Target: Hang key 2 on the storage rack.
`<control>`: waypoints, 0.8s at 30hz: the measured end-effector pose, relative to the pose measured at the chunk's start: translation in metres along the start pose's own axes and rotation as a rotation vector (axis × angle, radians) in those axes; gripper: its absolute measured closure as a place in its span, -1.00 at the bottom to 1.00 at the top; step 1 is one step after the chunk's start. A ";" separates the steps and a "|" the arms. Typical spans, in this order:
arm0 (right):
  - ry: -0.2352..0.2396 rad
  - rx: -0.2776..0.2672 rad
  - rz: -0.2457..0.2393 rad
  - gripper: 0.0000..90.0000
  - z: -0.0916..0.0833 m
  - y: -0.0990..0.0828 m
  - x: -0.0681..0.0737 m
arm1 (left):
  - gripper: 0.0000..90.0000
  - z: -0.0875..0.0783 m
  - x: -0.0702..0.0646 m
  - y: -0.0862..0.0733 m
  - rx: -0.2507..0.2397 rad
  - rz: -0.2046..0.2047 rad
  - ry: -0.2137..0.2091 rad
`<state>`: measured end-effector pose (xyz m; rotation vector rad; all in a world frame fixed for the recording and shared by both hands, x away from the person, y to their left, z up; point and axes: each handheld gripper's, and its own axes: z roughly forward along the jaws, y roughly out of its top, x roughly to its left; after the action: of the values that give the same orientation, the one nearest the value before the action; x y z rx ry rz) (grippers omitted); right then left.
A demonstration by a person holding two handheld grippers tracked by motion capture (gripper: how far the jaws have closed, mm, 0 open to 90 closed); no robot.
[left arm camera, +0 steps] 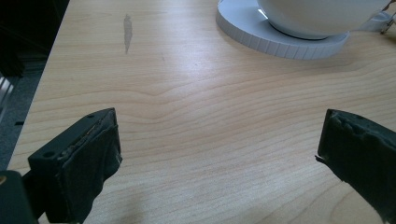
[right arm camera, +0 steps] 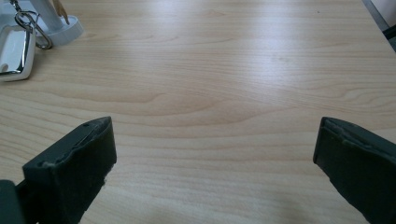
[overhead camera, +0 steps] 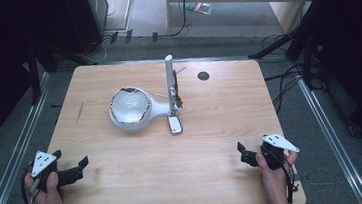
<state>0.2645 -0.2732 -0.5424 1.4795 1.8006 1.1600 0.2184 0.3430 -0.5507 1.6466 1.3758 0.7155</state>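
Note:
A white bowl (overhead camera: 129, 107) sits on a round white base near the middle of the wooden table (overhead camera: 127, 187). Just to its right stands a white upright post (overhead camera: 170, 80). A white key fob (overhead camera: 175, 125) lies at the foot of the post, with a key ring on it. My left gripper (overhead camera: 81, 169) rests at the table's near left, open and holding nothing. My right gripper (overhead camera: 243, 155) is at the near right, also open and holding nothing. The left gripper (left arm camera: 217, 140) faces the bowl's ribbed base (left arm camera: 280, 42). The right gripper (right arm camera: 214, 140) faces bare wood, with the key fob (right arm camera: 16, 51) and key ring (right arm camera: 30, 23) far off to the left.
A small black round spot (overhead camera: 203, 75) lies on the table at the back right. A pale streak (overhead camera: 79, 112) marks the wood to the left of the bowl. Cables and dark stands crowd the floor around the table.

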 end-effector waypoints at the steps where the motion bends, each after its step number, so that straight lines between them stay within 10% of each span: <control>1: -0.003 0.000 0.001 -1.00 -0.001 -0.001 -0.002 | -1.00 0.000 0.000 0.000 0.000 0.000 0.000; 24: -0.046 -0.013 0.067 -1.00 -0.035 -0.018 -0.032 | -1.00 0.000 0.000 0.000 0.000 0.000 0.000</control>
<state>0.2350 -0.3141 -0.5446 1.5572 1.7213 1.1585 0.2184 0.3431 -0.5507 1.6463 1.3759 0.7151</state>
